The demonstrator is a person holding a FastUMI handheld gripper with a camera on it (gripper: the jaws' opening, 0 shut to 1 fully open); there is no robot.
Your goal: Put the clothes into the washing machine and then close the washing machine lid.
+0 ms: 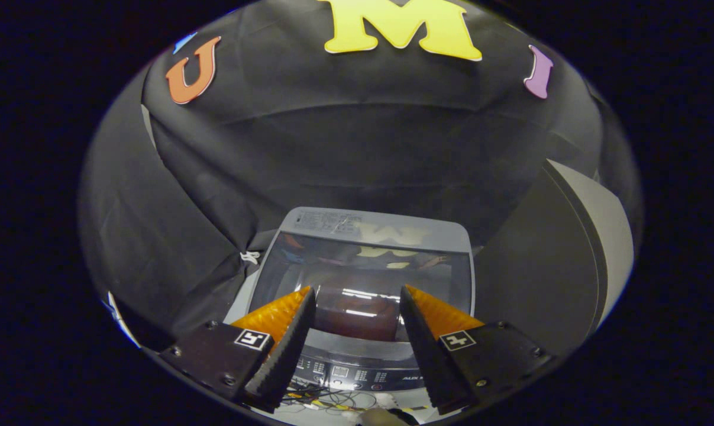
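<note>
A grey top-loading washing machine (368, 228) stands below me against the black cloth wall. Its lid (309, 269), with a dark glass window, lies flat and down on the machine. The glass mirrors the surroundings, and a dark reddish shape (357, 316) shows in it between my fingers; I cannot tell whether it is clothing. My gripper (357, 290) hovers above the front half of the lid, open, with nothing between its fingers. The control panel (348, 373) runs along the machine's near edge, below the fingers.
Loose cables (327, 402) lie in front of the control panel. A tall grey panel (593, 236) stands to the right of the machine. Black cloth hangs close behind it and on the left.
</note>
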